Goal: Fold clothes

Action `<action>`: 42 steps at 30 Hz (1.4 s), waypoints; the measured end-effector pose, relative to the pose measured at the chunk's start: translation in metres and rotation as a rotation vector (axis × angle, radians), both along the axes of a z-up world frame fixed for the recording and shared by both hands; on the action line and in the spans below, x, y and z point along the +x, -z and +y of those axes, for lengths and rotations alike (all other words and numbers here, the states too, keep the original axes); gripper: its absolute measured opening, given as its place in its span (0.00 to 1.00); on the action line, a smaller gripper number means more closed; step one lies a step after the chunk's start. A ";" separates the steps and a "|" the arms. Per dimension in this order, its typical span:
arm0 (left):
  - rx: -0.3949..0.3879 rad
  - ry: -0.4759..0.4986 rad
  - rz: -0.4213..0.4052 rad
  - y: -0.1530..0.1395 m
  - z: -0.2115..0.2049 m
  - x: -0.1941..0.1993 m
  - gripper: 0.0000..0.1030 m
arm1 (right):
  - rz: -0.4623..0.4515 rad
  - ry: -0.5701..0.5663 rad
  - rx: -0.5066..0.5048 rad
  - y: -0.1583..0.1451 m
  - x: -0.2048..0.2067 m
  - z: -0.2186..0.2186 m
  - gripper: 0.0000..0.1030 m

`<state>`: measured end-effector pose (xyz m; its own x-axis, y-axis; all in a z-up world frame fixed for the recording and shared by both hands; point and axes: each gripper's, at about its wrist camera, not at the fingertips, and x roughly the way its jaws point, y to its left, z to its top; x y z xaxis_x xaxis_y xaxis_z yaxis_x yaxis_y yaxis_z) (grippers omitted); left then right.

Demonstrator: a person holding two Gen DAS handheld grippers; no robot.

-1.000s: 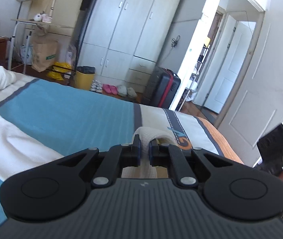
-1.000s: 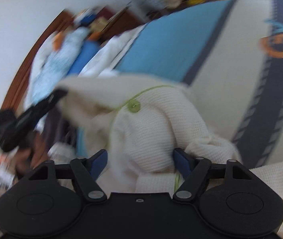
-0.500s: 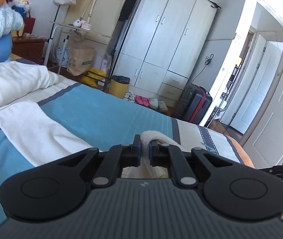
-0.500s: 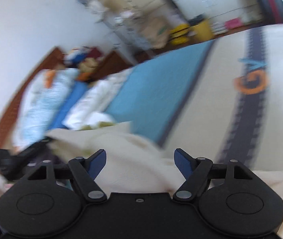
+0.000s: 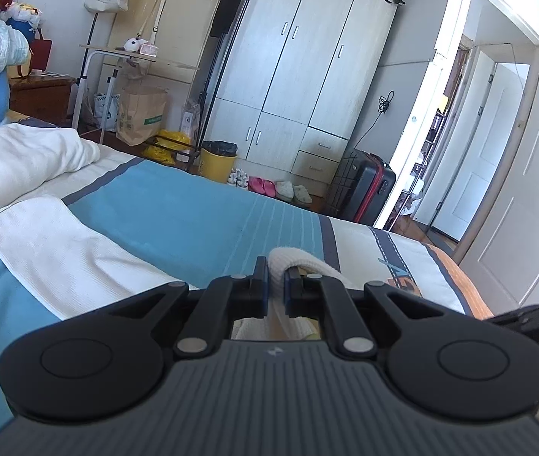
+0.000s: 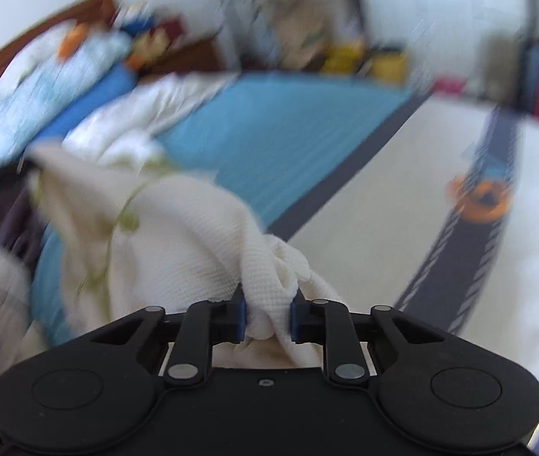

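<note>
Garment [image 6: 178,243] bunched, axis unclear | left gripper [image 5: 276,288], right gripper [image 6: 267,317] clamped

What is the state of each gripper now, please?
Left gripper: shut on the cream garment.
Right gripper: shut on the cream garment.

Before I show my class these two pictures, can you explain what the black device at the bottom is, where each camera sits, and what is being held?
Each picture comes from a camera mounted on a hand-held two-finger gripper, looking forward along its fingers. In the left wrist view, the left gripper pinches a fold of the cream garment above the bed. In the blurred right wrist view, the right gripper is closed on a bunch of the same cream knit. A white towel lies on the bedspread.
</note>
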<state>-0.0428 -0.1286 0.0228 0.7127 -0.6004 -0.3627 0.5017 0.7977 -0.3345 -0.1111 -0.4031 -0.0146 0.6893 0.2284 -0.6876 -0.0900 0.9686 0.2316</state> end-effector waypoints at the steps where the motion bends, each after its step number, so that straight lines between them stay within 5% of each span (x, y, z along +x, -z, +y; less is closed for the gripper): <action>1: -0.008 0.008 0.002 -0.001 0.000 0.001 0.07 | -0.042 0.032 -0.020 -0.008 -0.005 -0.002 0.22; 7: 0.021 0.096 -0.090 -0.028 -0.037 0.008 0.07 | -0.260 0.186 -0.161 -0.056 -0.026 -0.012 0.20; 10: 0.056 0.132 -0.194 -0.059 -0.072 0.031 0.07 | -0.312 0.215 -0.216 -0.085 0.002 -0.028 0.20; 12: 0.093 0.103 -0.298 -0.087 -0.097 0.051 0.07 | -0.342 0.263 -0.217 -0.101 0.024 -0.042 0.19; 15: -0.002 0.007 -0.390 -0.131 -0.115 0.074 0.07 | -0.386 0.336 -0.218 -0.125 0.058 -0.063 0.20; 17: -0.059 -0.056 -0.416 -0.146 -0.123 0.085 0.10 | -0.416 0.385 -0.218 -0.141 0.081 -0.077 0.29; 18: -0.049 -0.085 -0.395 -0.144 -0.130 0.095 0.20 | -0.431 0.409 -0.218 -0.149 0.092 -0.084 0.52; 19: -0.038 -0.114 -0.373 -0.142 -0.137 0.104 0.36 | -0.446 0.433 -0.218 -0.157 0.103 -0.091 0.64; 20: 0.016 -0.105 -0.312 -0.133 -0.146 0.116 0.81 | -0.460 0.458 -0.218 -0.164 0.114 -0.098 0.80; 21: 0.072 -0.091 -0.242 -0.115 -0.149 0.126 0.89 | -0.416 0.488 -0.220 -0.152 0.120 -0.101 0.82; 24: 0.222 -0.051 -0.053 -0.056 -0.149 0.147 0.88 | -0.271 0.519 -0.241 -0.099 0.114 -0.099 0.82; 29: 0.339 -0.041 0.088 0.036 -0.102 0.122 0.88 | -0.127 0.450 -0.248 -0.010 0.059 -0.079 0.82; 32: 0.305 -0.041 0.142 0.069 -0.077 0.097 0.88 | 0.084 0.448 -0.257 0.014 0.057 -0.078 0.81; 36: 0.176 -0.031 0.198 0.101 -0.047 0.056 0.88 | 0.101 0.446 -0.188 -0.001 0.039 -0.078 0.83; 39: 0.182 0.040 0.255 0.111 -0.050 0.052 0.88 | 0.156 0.513 -0.120 0.001 0.022 -0.087 0.85; 42: 0.207 0.087 0.166 0.098 -0.060 0.035 0.87 | 0.273 0.616 -0.101 0.016 0.004 -0.099 0.85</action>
